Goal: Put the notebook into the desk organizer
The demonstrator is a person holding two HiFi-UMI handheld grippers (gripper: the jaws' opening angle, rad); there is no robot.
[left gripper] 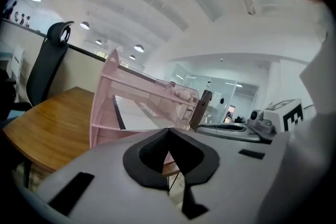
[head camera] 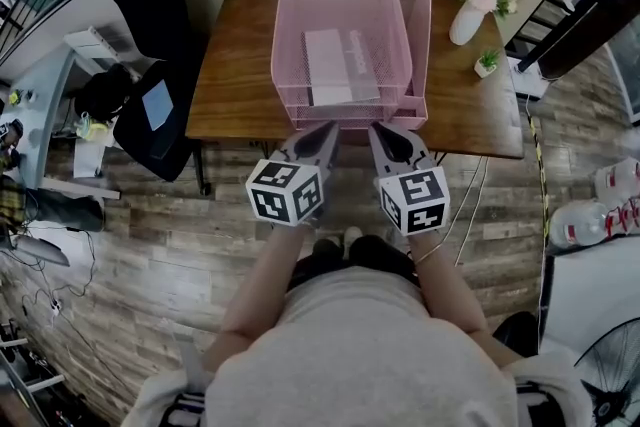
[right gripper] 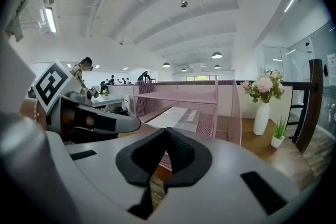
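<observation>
Head view: notebook [head camera: 335, 65] is lying flat inside the pink mesh desk organizer [head camera: 290, 15], under its top shelf. The organizer is standing on a wooden table [head camera: 232, 65]. Left gripper [head camera: 326, 129] and right gripper [head camera: 380, 129] are hovering side by side at the table's near edge, each with jaws pressed together on nothing. A white vase [head camera: 466, 21] of flowers is standing to the organizer's right.

Straight beyond the right jaws, the print on the notebook [right gripper: 181, 117] is too small to read; its far end runs under the organizer [right gripper: 178, 98]'s upper shelf; the organizer's base is hidden behind the jaws; people [right gripper: 116, 81] far off to their left are too small to make out.
</observation>
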